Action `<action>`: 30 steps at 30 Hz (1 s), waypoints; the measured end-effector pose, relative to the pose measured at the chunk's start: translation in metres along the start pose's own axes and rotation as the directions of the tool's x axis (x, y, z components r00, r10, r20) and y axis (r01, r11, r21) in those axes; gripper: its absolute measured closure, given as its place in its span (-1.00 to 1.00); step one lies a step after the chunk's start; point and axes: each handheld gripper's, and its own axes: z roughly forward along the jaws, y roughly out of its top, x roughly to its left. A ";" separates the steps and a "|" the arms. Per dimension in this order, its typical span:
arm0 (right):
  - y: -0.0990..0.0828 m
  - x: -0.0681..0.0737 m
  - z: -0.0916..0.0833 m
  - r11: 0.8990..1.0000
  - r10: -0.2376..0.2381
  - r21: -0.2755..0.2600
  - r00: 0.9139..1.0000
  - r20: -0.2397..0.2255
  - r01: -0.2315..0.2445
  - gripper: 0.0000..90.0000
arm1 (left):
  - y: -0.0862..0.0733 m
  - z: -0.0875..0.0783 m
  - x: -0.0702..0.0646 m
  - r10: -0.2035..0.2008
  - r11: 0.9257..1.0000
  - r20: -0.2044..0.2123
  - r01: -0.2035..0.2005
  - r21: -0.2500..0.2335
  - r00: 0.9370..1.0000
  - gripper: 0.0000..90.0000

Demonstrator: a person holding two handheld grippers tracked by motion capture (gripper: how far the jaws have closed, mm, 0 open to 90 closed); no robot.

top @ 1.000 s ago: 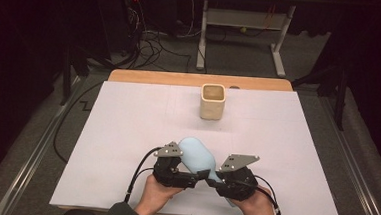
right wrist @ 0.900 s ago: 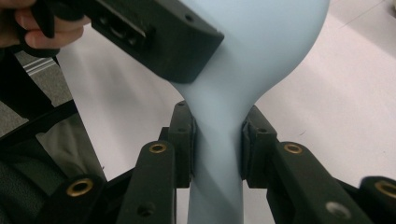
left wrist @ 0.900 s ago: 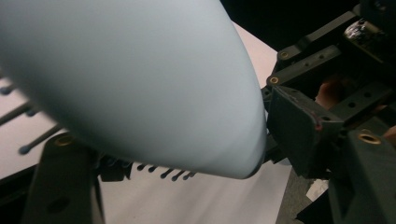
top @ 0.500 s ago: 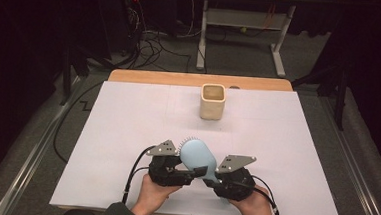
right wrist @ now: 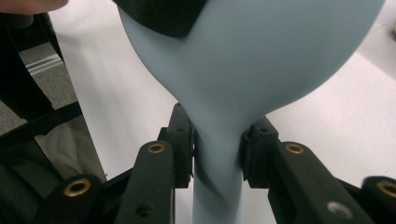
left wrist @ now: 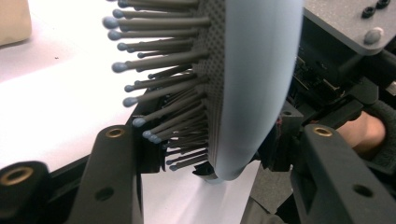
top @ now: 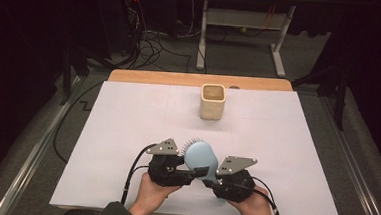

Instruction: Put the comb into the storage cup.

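Near the table's front edge, the right gripper [right wrist: 217, 149] is clamping the pale-blue plastic paddle hairbrush [top: 199, 158] at its neck; the left gripper [left wrist: 210, 154] is straddling the head — grip unclear. Handover seems underway — next, probably release one side.

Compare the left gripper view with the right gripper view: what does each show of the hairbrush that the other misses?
Left gripper view alone: the grey bristles with rounded tips, seen side-on, standing out from the brush's dotted pad, and a corner of the beige cup at top left. Right gripper view alone: the handle pinched between the right gripper jaws, just below where the head narrows. Both: the pale blue hairbrush and the white table cover beneath it.
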 end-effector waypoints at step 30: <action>-0.031 -0.018 -0.016 0.985 0.077 -0.163 0.994 0.072 -0.065 -0.29 | 0.011 -0.017 0.005 0.011 0.998 -0.055 -0.014 -0.054 0.998 0.15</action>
